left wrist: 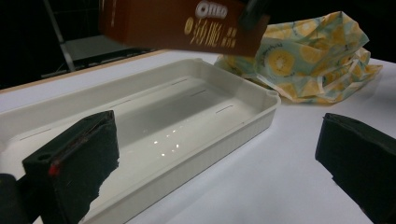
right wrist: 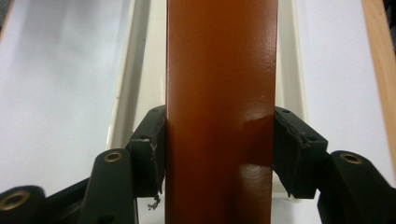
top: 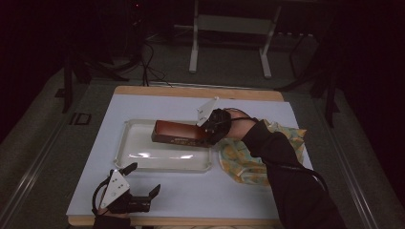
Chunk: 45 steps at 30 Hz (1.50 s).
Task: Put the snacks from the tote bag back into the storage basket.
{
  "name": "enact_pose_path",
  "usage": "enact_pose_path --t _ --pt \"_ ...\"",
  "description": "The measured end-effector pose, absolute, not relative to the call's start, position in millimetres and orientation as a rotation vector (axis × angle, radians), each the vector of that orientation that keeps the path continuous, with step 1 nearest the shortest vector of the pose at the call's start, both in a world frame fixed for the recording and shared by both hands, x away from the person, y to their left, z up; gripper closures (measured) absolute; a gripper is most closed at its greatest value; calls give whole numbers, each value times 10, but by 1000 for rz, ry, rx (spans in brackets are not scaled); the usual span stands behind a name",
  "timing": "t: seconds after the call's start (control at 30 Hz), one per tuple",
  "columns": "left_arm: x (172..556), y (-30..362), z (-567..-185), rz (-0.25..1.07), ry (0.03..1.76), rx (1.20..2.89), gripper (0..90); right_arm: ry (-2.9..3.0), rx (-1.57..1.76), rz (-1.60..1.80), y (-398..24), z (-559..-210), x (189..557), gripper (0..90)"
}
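Note:
A long brown cookie box [top: 179,133] [left wrist: 182,23] [right wrist: 219,102] hangs over the white plastic tray [top: 136,157] [left wrist: 224,135] [right wrist: 122,93]. My right gripper [top: 210,131] [right wrist: 219,149] is shut on the box's right end, with the jaws pressed against both long sides. My left gripper [top: 143,179] [left wrist: 219,154] stands open near the table's front left edge, apart from the tray, with nothing between its black pads [left wrist: 79,154].
A yellow lemon-print cloth bag [top: 248,157] [left wrist: 308,60] lies crumpled right of the tray, under the right forearm. The white mat [top: 191,191] covers a wooden table [top: 191,91]. A metal frame [top: 229,28] stands on the floor beyond.

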<state>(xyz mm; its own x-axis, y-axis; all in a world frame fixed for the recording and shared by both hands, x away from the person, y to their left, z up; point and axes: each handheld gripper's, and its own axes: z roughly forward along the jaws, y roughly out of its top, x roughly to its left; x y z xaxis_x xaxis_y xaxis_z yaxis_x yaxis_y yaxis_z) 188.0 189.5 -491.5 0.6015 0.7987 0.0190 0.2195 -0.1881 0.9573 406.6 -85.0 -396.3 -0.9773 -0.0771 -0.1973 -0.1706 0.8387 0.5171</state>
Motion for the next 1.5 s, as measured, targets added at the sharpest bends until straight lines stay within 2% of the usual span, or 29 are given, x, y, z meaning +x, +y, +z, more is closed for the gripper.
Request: enact_pose_path --t 0.53,1.5 --pt "1878 1899 -4915 651 836 1722 0 2914 -152 717 -687 -4370 4143 428" --pt "1880 1908 -4917 641 837 1713 0 2972 -121 559 -516 -4699 4170 413"
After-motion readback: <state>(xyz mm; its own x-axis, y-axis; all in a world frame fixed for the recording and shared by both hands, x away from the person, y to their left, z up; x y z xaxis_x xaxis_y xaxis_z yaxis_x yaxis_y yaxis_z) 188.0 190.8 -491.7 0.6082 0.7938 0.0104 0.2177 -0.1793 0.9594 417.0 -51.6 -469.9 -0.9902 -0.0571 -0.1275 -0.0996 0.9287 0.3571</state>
